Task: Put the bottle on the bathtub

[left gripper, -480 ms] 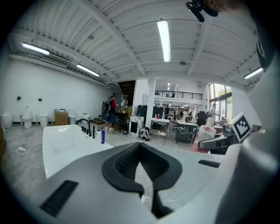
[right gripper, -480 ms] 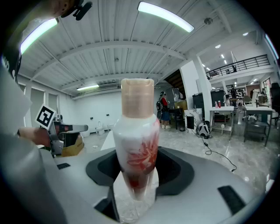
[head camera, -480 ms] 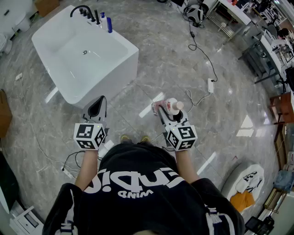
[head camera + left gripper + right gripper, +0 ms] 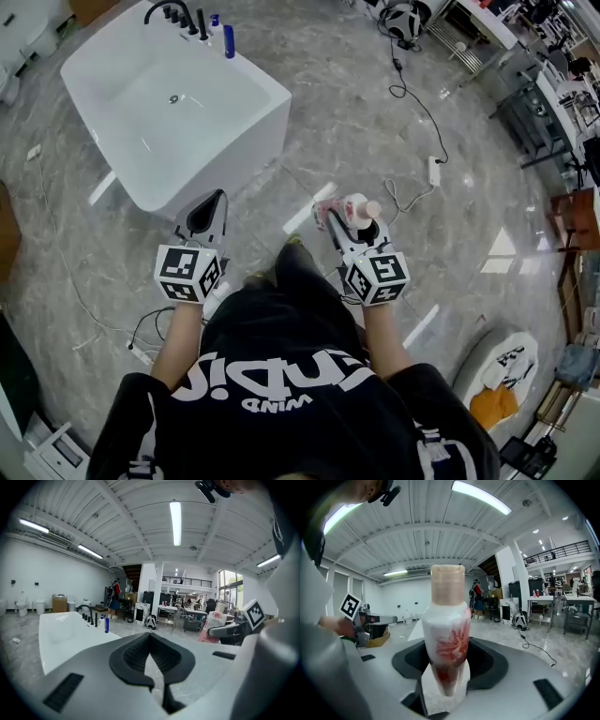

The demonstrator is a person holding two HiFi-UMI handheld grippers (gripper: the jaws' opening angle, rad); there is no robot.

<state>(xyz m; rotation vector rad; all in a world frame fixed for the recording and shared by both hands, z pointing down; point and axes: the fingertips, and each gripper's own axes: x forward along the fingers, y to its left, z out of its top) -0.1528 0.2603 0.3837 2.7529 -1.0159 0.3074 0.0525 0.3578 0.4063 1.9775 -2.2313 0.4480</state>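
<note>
We have the right gripper (image 4: pixel 445 681) closed on the bottle (image 4: pixel 448 630). Its two fingers pinch the narrow lower end, so the white body with its red flower print and beige cap stands up above the jaws. The fingers of our left gripper (image 4: pixel 151 663) are brought together with nothing between them, and only a sliver of grey floor (image 4: pixel 375 122) shows past the ribbed pads. Each gripper carries its marker cube (image 4: pixel 186 272) just ahead of our hands, and both are held out at about the same height in front of our black shirt (image 4: pixel 300 394) with white lettering. The bottle hangs in the air over the marble floor, on our right, well apart from the bathtub (image 4: pixel 234 159). The white tub stands ahead and to the left, with its near corner closest to the left gripper's tips. On its far rim we see a black tap (image 4: pixel 164 11) and, just beside it, a blue bottle (image 4: pixel 229 41) standing upright. Farther right, a dark cable (image 4: pixel 412 98) trails across the floor to a white power strip (image 4: pixel 434 171).
</note>
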